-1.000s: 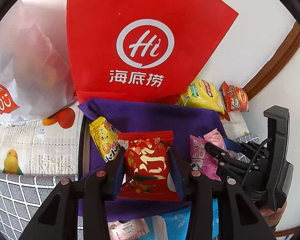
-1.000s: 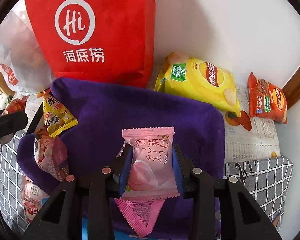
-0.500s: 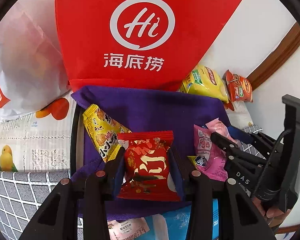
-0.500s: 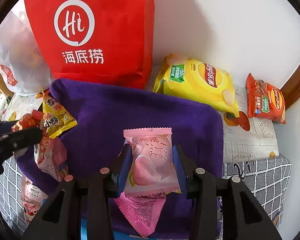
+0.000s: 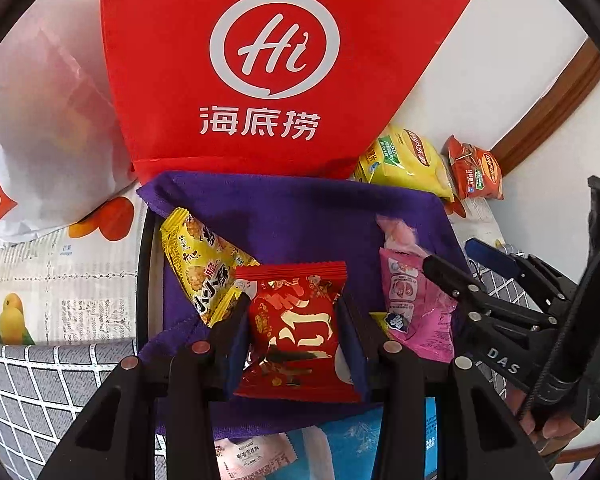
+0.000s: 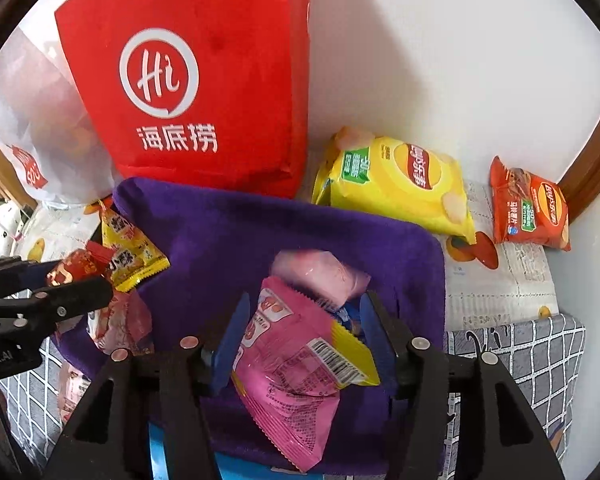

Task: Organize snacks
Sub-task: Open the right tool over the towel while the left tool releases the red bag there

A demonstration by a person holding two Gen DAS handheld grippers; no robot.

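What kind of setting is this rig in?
Probably a home corner: snacks lie on a purple towel over newspaper, against a white wall with wooden trim, beside a red Haidilao shopping bag.

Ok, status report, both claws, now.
Left claw shut on red foil snack packet. Right claw open, pale pink snack packet lying loose on purple cloth. Nothing blocking.

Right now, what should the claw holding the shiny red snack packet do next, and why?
Probably lower the left claw and release the shiny red foil snack packet onto the bare purple cloth ahead. It is shut on that packet, a small yellow snack packet lies on the cloth, and a pale pink packet lies before the open right claw.
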